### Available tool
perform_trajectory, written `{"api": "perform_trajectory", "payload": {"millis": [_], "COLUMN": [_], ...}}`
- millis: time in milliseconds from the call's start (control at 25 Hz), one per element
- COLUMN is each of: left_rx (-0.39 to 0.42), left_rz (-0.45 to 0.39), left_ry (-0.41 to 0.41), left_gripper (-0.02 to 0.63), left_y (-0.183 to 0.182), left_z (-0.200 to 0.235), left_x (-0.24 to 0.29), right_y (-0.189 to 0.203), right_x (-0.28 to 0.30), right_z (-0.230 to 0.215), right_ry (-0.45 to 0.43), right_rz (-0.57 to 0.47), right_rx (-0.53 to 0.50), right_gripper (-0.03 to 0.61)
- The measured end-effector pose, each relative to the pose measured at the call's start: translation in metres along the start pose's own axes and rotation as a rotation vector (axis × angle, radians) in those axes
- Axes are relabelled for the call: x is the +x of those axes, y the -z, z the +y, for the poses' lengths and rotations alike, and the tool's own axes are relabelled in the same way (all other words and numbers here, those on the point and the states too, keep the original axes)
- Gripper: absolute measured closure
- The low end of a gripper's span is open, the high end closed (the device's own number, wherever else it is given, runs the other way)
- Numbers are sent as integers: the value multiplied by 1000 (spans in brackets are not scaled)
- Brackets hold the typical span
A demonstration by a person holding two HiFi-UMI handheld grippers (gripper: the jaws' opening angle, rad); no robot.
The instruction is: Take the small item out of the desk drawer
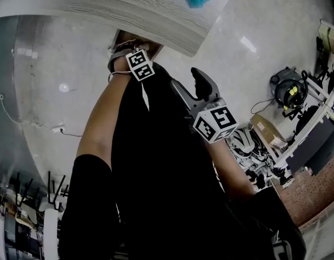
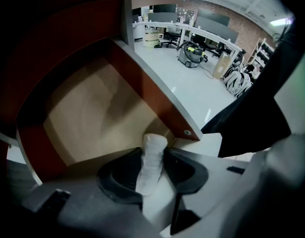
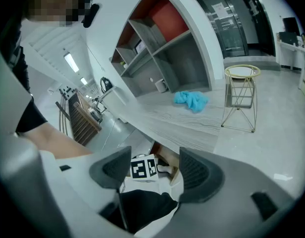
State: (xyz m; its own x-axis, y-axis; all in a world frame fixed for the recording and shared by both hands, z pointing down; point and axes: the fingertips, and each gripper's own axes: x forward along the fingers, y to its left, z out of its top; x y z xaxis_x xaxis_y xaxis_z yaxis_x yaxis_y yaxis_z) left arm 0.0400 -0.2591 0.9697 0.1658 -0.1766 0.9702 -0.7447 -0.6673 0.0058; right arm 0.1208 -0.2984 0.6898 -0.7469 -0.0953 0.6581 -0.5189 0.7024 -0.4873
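A small white cylindrical item (image 2: 151,162) stands upright near the front corner of the open drawer (image 2: 88,113), which has a tan bottom and red-brown walls. My left gripper (image 2: 151,158) points steeply down into the drawer, and both black pads press the item's sides. In the head view only this gripper's marker cube (image 1: 140,65) shows, just under the grey desk top's (image 1: 102,10) edge. My right gripper (image 1: 203,83) hovers to the right of it, outside the drawer. In its own view the right gripper (image 3: 155,158) is open with nothing between its fingers.
A blue cloth (image 3: 192,99) lies on the desk top. A wire side table (image 3: 240,98) stands past the desk's end, and shelves (image 3: 157,48) rise behind it. A vacuum cleaner (image 1: 289,88) and boxes sit on the floor at the right.
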Motion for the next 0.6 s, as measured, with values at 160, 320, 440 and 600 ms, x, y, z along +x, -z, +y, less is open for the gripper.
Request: {"api": "perform_trajectory", "payload": {"millis": [160,320,440,600], "left_rx": [-32,-86,-118,-160], "left_rz": [-2,-21,-41,-58], "left_ry": [12,11,3,-2], "left_gripper": [476,477,477,477], "left_y": [1,-3,-6,-9], "left_z": [6,16,24,26], "left_x": [-15,-32,-48,-76], "right_y": [-9,-18,-35,-60], "right_x": [-6,-8,-10,-18], "right_z": [2,8,14,22], "right_ry": [2,-5,-12,-13], "right_rz": [-8,-11,-32,-61], "right_rx": [-4,-30,-65,-85], "right_gripper": [291,291,291,291]}}
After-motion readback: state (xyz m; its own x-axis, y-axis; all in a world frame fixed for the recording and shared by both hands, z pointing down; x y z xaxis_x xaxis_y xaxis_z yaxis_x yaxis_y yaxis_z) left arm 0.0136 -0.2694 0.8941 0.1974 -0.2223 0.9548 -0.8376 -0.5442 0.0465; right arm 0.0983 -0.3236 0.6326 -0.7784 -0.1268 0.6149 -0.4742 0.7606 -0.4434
